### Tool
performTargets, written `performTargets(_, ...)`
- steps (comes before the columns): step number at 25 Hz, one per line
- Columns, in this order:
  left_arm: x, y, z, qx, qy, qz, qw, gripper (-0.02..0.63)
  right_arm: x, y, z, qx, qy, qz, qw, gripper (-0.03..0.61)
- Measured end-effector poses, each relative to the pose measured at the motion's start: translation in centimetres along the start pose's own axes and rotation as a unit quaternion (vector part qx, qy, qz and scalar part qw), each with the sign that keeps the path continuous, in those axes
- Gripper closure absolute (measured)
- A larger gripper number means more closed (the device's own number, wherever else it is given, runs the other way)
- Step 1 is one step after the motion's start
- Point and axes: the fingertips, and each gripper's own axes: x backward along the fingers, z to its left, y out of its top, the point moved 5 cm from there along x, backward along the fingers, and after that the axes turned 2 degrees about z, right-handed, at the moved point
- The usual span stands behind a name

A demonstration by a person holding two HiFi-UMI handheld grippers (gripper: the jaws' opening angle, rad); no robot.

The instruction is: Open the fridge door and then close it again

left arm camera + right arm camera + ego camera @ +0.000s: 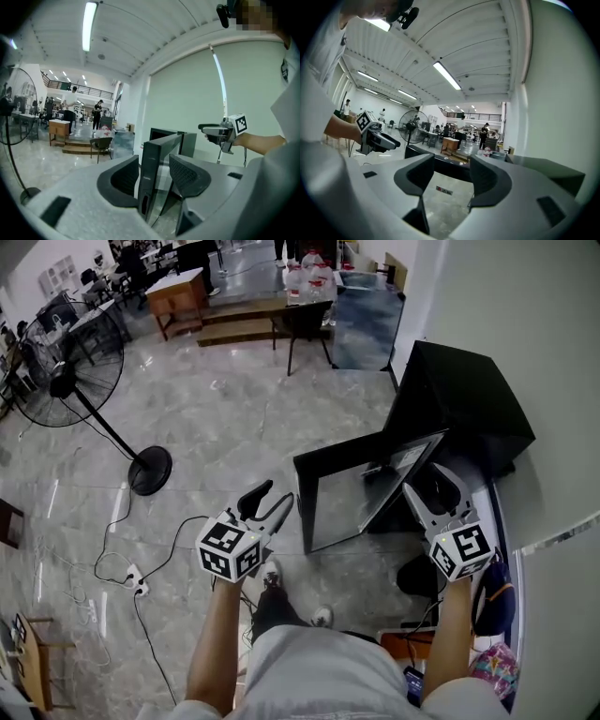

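A small black fridge (469, 395) stands by the wall at the right, its glass-fronted door (342, 507) swung wide open toward me. My left gripper (272, 501) is open just left of the door's free edge. In the left gripper view the door edge (151, 187) stands in the gap between the jaws of the left gripper (154, 176), with neither pad pressing on it. My right gripper (427, 486) is open and empty above the door's hinge side. In the right gripper view, the right gripper (447, 176) looks across the door's top edge (445, 166) to the left gripper (391, 140).
A standing fan (75, 371) is at the far left, with a power strip and cables (139, 582) on the marble floor. A chair (305, 324) and a wooden desk (176, 292) are farther back. Bags (492, 596) lie by the white wall (525, 334).
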Motion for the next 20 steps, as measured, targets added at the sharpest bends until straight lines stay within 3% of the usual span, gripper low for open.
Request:
performTargets(5, 1.4, 1.2, -1.3, -0.02, 0.006, -0.011, 0.9997, 0.425, 3.2, 0.9, 0.7, -0.044, -0.045, -0.021, 0.998, 0.344)
performTargets(12, 1.9, 1.1, -1.5, -0.024, 0.008, -0.014, 0.9996, 0.425, 4.3, 0.0, 0.6, -0.04, -0.055, -0.01, 0.998, 0.344)
performTargets(20, 1.6, 1.1, -1.1, -0.022, 0.012, 0.001, 0.9997, 0.425, 2.9, -0.5, 0.6, 0.031, -0.028, 0.052, 0.998, 0.344)
